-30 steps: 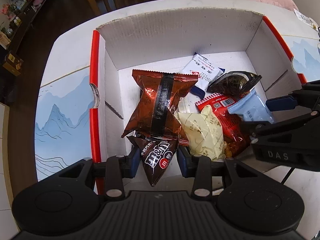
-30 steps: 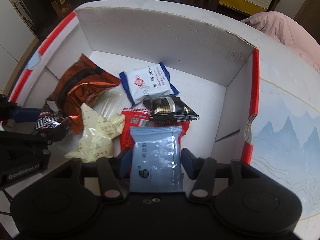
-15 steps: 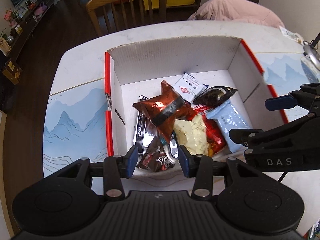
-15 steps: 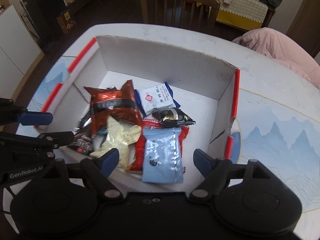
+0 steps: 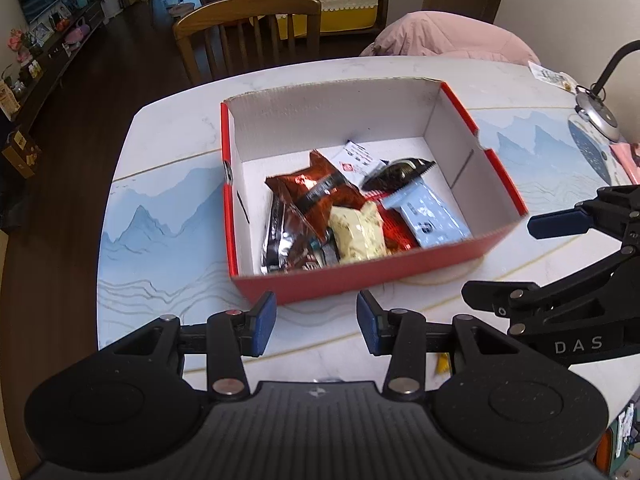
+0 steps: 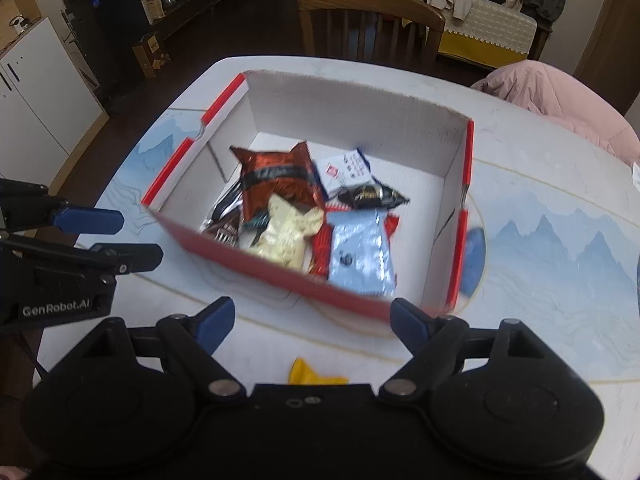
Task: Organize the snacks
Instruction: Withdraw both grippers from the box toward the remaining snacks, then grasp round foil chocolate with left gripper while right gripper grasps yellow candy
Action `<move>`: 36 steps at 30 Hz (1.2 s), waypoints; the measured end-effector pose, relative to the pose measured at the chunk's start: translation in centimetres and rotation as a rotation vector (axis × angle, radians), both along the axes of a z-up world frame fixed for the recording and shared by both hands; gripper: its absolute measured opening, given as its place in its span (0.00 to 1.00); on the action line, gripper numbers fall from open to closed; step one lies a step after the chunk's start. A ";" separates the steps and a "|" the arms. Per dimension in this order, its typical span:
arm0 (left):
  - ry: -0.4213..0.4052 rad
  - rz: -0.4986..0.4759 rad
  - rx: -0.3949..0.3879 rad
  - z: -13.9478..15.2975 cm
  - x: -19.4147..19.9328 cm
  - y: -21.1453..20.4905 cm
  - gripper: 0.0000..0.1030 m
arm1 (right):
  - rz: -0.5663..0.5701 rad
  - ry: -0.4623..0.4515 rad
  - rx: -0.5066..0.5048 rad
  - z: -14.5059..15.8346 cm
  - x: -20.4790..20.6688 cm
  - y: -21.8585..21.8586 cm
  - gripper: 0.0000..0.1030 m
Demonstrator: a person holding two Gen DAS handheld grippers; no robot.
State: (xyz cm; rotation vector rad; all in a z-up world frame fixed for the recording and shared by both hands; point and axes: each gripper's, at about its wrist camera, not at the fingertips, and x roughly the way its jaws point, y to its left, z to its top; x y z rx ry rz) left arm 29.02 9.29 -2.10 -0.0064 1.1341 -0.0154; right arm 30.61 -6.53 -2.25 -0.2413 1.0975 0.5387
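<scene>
Lying heaped in red box (image 5: 360, 280): glossy snack packets (image 5: 320, 192) | left tool (image 5: 316, 322) spread, empty | right tool (image 6: 312, 322) just widened, empty

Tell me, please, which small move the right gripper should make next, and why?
Probably lower the right gripper toward the yellow packet on the table just before it. Both grippers are open and empty, and this snack lies outside the red box that holds the others.
</scene>
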 end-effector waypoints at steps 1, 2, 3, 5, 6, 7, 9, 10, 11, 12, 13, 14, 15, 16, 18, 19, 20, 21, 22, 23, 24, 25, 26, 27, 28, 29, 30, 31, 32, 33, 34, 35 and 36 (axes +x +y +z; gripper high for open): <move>-0.001 -0.002 -0.002 0.1 -0.4 -0.1 0.42 | -0.001 0.004 0.001 0.0 -0.5 -0.1 0.82; -0.002 -0.005 -0.003 0.2 -0.9 -0.2 0.42 | 0.000 0.007 0.002 -0.1 -1.0 -0.3 0.82; -0.002 -0.008 -0.006 0.2 -1.3 -0.3 0.45 | -0.001 0.009 0.002 -0.1 -1.4 -0.4 0.82; -0.005 -0.012 -0.012 0.3 -2.1 -0.4 0.52 | -0.002 0.015 0.004 -0.2 -2.3 -0.6 0.83; -0.007 -0.013 -0.014 0.3 -2.4 -0.4 0.55 | -0.002 0.020 0.006 -0.3 -2.7 -0.7 0.83; -0.006 -0.013 -0.017 0.2 -2.8 -0.5 0.55 | -0.005 0.024 0.007 -0.5 -3.2 -0.9 0.83; 0.001 -0.011 -0.022 0.0 -3.5 -0.6 0.55 | -0.009 0.034 -0.003 -0.9 -3.7 -1.1 0.84; 0.005 -0.009 -0.023 -0.2 -3.8 -0.6 0.55 | -0.015 0.041 -0.009 -1.2 -3.9 -1.2 0.85; 0.009 -0.005 -0.022 -0.4 -4.1 -0.6 0.55 | -0.022 0.050 -0.014 -1.6 -4.0 -1.4 0.85; 0.013 0.001 -0.023 -0.6 -4.4 -0.5 0.57 | -0.028 0.060 -0.018 -2.0 -4.2 -1.5 0.85; 0.018 0.009 -0.025 -0.9 -4.6 -0.5 0.59 | -0.035 0.069 -0.021 -2.4 -4.3 -1.7 0.85; 0.024 0.020 -0.028 -1.3 -4.8 -0.4 0.61 | -0.041 0.077 -0.024 -2.9 -4.4 -1.8 0.85; 0.030 0.032 -0.031 -1.7 -5.0 -0.2 0.65 | -0.046 0.086 -0.026 -3.4 -4.5 -1.9 0.85; 0.035 0.045 -0.033 -2.1 -5.2 -0.1 0.67 | -0.051 0.097 -0.026 -4.0 -4.5 -2.0 0.85; 0.057 0.070 -0.039 -3.2 -5.5 0.2 0.68 | -0.062 0.120 -0.028 -5.1 -4.5 -2.1 0.85; 0.071 0.081 -0.041 -3.8 -5.6 0.3 0.68 | -0.069 0.131 -0.031 -5.8 -4.4 -2.1 0.85; 0.084 0.093 -0.040 -4.4 -5.6 0.4 0.68 | -0.076 0.143 -0.035 -6.4 -4.3 -2.1 0.85; 0.096 0.105 -0.037 -5.0 -5.6 0.5 0.68 | -0.082 0.155 -0.038 -7.1 -4.2 -2.0 0.85; 0.107 0.116 -0.036 -5.6 -5.7 0.5 0.68 | -0.090 0.165 -0.042 -7.8 -4.1 -2.0 0.85; 0.118 0.127 -0.037 -6.2 -5.7 0.6 0.68 | -0.099 0.175 -0.047 -8.4 -3.9 -1.9 0.85; 0.127 0.139 -0.039 -6.7 -5.7 0.7 0.68 | -0.106 0.184 -0.051 -9.0 -3.7 -1.8 0.85; 0.135 0.149 -0.040 -7.2 -5.6 0.8 0.68 | -0.110 0.192 -0.054 -9.6 -3.6 -1.6 0.85; 0.142 0.158 -0.041 -7.7 -5.6 0.9 0.68 | -0.112 0.198 -0.057 -10.1 -3.4 -1.5 0.85; 0.148 0.167 -0.041 -8.1 -5.5 0.9 0.68 | -0.116 0.201 -0.061 -10.5 -3.2 -1.3 0.85; 0.154 0.174 -0.042 -8.5 -5.4 1.0 0.68 | -0.120 0.204 -0.064 -10.8 -3.1 -1.2 0.85; 0.161 0.180 -0.044 -8.9 -5.3 1.0 0.68 | -0.123 0.206 -0.065 -11.1 -2.9 -1.1 0.85; 0.168 0.185 -0.047 -9.2 -5.2 1.1 0.68 | -0.125 0.210 -0.066 -11.4 -2.7 -1.0 0.85; 0.174 0.190 -0.050 -9.6 -5.1 1.2 0.68 | -0.127 0.213 -0.067 -11.6 -2.5 -0.9 0.84; 0.181 0.196 -0.053 -9.9 -5.0 1.2 0.68 | -0.129 0.214 -0.069 -11.9 -2.3 -0.8 0.82; 0.186 0.200 -0.054 -10.2 -4.8 1.2 0.68 | -0.128 0.215 -0.070 -12.1 -2.2 -0.8 0.81; 0.191 0.203 -0.055 -10.4 -4.7 1.2 0.68 | -0.124 0.219 -0.071 -12.3 -2.1 -0.7 0.81; 0.196 0.205 -0.057 -10.7 -4.6 1.1 0.68 | -0.121 0.220 -0.074 -12.5 -2.1 -0.6 0.78; 0.200 0.207 -0.059 -10.9 -4.5 1.1 0.68 | -0.118 0.217 -0.079 -12.6 -2.1 -0.5 0.77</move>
